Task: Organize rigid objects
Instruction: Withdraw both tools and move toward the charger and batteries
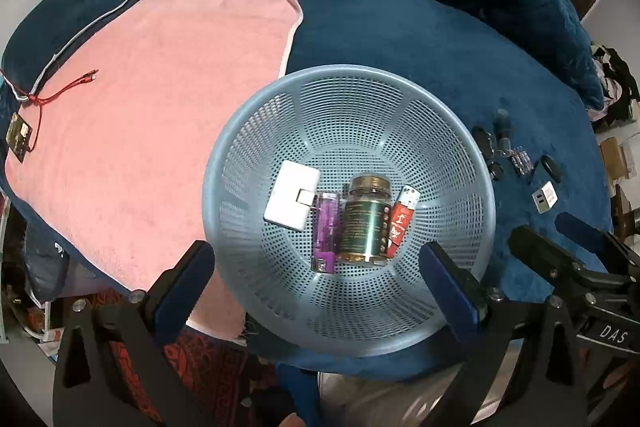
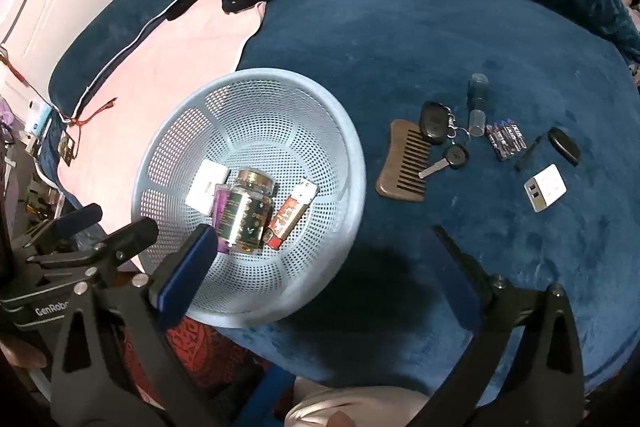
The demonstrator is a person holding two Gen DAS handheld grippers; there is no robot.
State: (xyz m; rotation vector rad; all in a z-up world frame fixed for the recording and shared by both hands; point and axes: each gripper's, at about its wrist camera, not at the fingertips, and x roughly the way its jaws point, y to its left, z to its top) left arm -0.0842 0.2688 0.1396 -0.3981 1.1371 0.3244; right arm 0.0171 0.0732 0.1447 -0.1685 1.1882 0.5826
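From my left camera I look down into the pale blue perforated basket [image 1: 348, 211], which sits on the dark blue bed cover [image 1: 400, 39] with its left edge over the pink towel [image 1: 160, 107]. My left tool [image 1: 320, 283] stands wide open over the basket's near rim, with nothing between its pads. Four things lie side by side on the basket floor: a white charger block [image 1: 290, 203], a purple lighter [image 1: 326, 231] just beside it, a dark jar with a gold lid [image 1: 365, 221] on its side, and a red lighter [image 1: 402, 223] at the jar's right.

From my right camera, my right tool [image 2: 324, 259] is likewise spread fully apart and empty (its left pad hangs over the basket's near side, its right finger over bare bed cover). Well to the right of the basket, the unsorted things lie on the bed: a wooden comb [image 2: 406, 167], a car key with its black fob [image 2: 434, 123] touching the comb's teeth, a small clear bottle [image 2: 478, 103], a pack of batteries [image 2: 506, 141], a black oval object [image 2: 564, 146] I cannot identify, and a white USB adapter [image 2: 545, 187] nearest the right edge.

A red cable [image 1: 60, 91] lies on the towel's far left.
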